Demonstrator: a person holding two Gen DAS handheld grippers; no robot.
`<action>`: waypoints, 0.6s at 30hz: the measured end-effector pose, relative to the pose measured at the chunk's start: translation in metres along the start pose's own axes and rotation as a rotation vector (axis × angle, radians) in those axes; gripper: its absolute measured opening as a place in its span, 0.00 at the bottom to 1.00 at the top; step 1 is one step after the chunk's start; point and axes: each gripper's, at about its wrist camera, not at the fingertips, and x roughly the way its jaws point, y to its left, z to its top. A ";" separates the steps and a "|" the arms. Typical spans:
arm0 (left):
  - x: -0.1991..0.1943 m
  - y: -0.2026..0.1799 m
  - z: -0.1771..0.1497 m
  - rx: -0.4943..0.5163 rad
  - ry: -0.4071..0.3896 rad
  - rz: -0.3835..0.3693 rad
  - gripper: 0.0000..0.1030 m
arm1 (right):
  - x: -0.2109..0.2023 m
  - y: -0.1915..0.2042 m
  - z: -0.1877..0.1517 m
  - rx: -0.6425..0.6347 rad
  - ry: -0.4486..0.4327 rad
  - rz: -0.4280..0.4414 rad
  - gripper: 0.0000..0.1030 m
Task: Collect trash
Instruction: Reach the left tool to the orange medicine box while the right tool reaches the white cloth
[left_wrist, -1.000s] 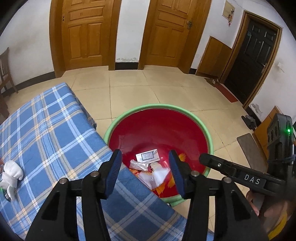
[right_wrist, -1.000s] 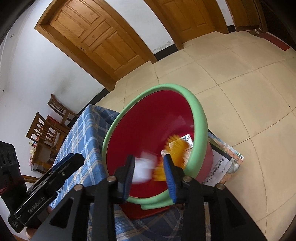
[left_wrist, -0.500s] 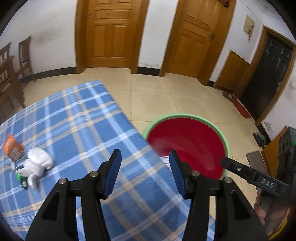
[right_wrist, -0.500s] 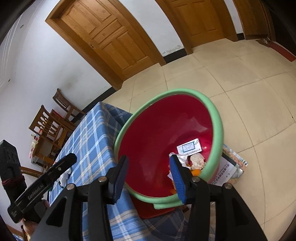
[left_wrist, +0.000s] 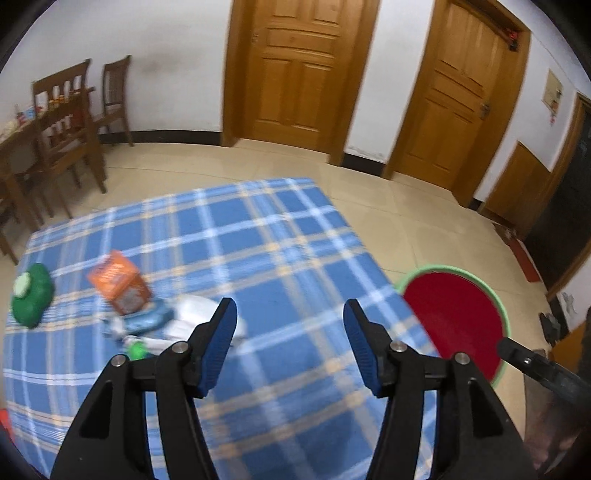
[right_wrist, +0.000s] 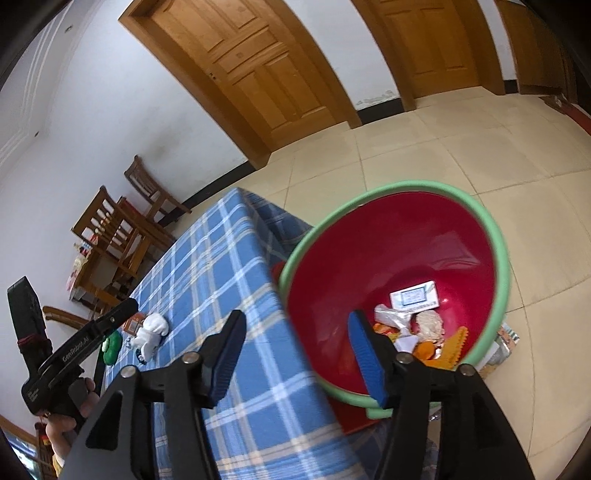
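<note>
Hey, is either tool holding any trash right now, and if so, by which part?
Nothing is held. The left tool is open over the blue checked cloth, the right tool is open by the red basin; both have just been opening.

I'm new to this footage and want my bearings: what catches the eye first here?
The big red basin with a green rim, beside the table and holding crumpled wrappers. Next, the blue plaid tablecloth, with an orange carton, a green lump and white crumpled trash clustered at its left.
</note>
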 end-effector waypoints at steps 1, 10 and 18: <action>-0.001 0.007 0.001 -0.006 -0.002 0.013 0.59 | 0.002 0.004 0.000 -0.005 0.005 0.004 0.64; -0.005 0.064 0.007 -0.051 -0.010 0.100 0.60 | 0.022 0.041 -0.003 -0.053 0.054 0.026 0.71; 0.008 0.104 0.014 -0.070 0.009 0.161 0.66 | 0.040 0.070 -0.006 -0.096 0.086 0.030 0.71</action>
